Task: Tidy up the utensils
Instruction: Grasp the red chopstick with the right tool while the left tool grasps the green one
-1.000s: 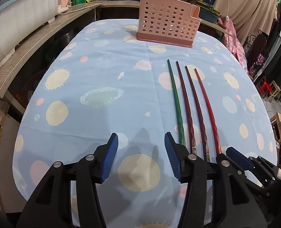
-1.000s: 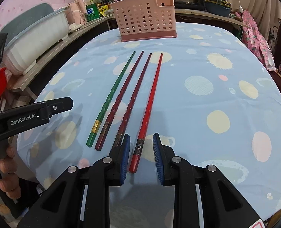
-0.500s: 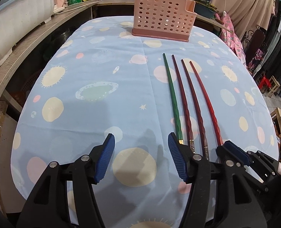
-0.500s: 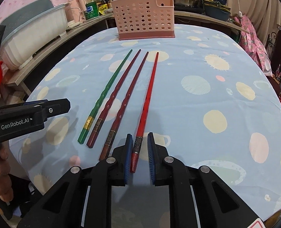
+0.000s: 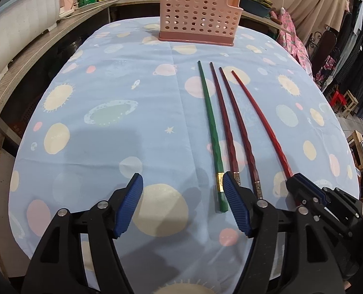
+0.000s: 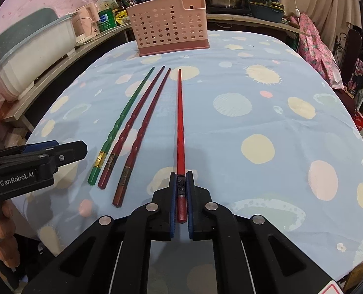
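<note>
**Right claw clamps bright red chopstick**

Right wrist view, left to right: the left gripper with jaws opening and nothing between them, a green chopstick, two dark red chopsticks, then the right gripper clamped on the bright red chopstick. A pink utensil holder stands at the tablecloth's far end.

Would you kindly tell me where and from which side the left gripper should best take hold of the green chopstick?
Probably at the thick near end of the green chopstick, around its gold band, coming down from above with one finger on each long side. It lies flat, pointing at the pink basket; that end is widest and closest to the opening left gripper. The dark red chopstick lies close, so clearance is tight.
</note>
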Available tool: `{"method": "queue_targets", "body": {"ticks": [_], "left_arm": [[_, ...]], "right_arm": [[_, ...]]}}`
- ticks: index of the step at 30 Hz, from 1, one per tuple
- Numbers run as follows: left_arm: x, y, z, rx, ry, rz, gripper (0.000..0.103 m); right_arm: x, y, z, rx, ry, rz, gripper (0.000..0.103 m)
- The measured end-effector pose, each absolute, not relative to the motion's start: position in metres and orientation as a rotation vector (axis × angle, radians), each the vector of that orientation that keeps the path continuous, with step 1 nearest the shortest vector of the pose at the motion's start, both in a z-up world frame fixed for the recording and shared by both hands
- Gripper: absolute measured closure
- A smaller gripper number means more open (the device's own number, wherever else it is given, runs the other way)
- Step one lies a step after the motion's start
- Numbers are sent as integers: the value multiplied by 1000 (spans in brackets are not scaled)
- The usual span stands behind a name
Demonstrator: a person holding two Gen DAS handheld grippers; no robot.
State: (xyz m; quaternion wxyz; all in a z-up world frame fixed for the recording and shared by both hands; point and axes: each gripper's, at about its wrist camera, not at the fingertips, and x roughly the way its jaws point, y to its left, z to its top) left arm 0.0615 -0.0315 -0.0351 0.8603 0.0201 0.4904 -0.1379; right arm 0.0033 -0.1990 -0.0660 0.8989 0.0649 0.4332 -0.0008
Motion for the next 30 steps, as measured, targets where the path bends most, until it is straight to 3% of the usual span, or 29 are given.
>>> {"method": "queue_targets", "body": {"ticks": [21,24,30], "left_arm": [[65,-50,-53,111,1029,-267,42],[64,-50,-53,124,1018,-260,49],[65,-46,-51,108,1010,-263,78]], "right_arm": [[-1,-207,-67,149,893,-14,96],[-1,-207,-67,149,892,-14,97],[-1,-207,-67,147,893,-14,96]]}}
